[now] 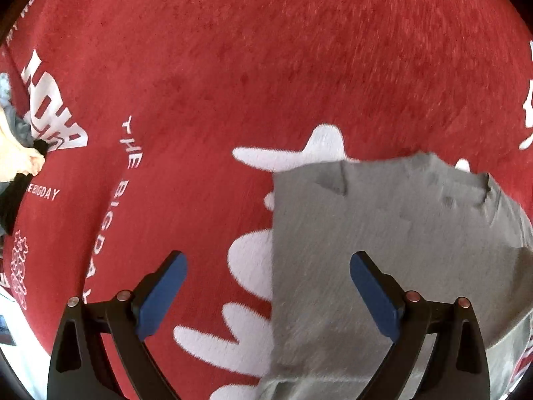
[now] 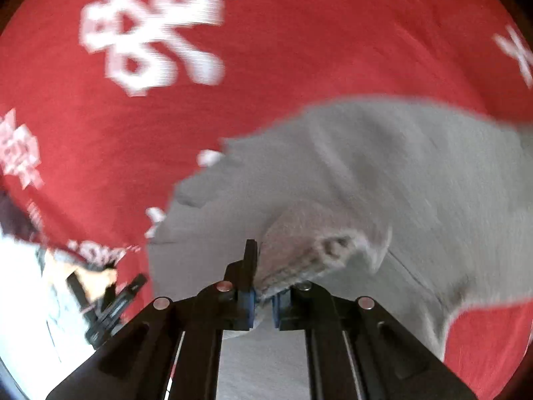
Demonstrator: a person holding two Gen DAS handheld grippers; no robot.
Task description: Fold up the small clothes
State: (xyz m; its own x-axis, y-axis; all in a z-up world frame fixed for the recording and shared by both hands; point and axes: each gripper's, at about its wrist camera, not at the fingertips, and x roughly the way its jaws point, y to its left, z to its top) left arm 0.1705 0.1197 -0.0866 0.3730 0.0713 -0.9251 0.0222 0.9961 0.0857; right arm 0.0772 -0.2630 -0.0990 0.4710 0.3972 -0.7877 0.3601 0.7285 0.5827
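Observation:
A small grey garment (image 1: 383,233) lies on a red cloth with white print (image 1: 233,66). In the left wrist view my left gripper (image 1: 268,276) is open above the garment's left edge, its blue pads (image 1: 160,296) wide apart with nothing between them. In the right wrist view my right gripper (image 2: 263,303) is shut on a bunched fold of the grey garment (image 2: 333,173) and lifts that fold above the rest of the fabric. The view is blurred by motion.
The red cloth (image 2: 299,33) covers the whole work surface. A person's hand (image 1: 23,160) and dark sleeve show at the far left. The other gripper (image 2: 110,300) shows at the lower left of the right wrist view, over a white area.

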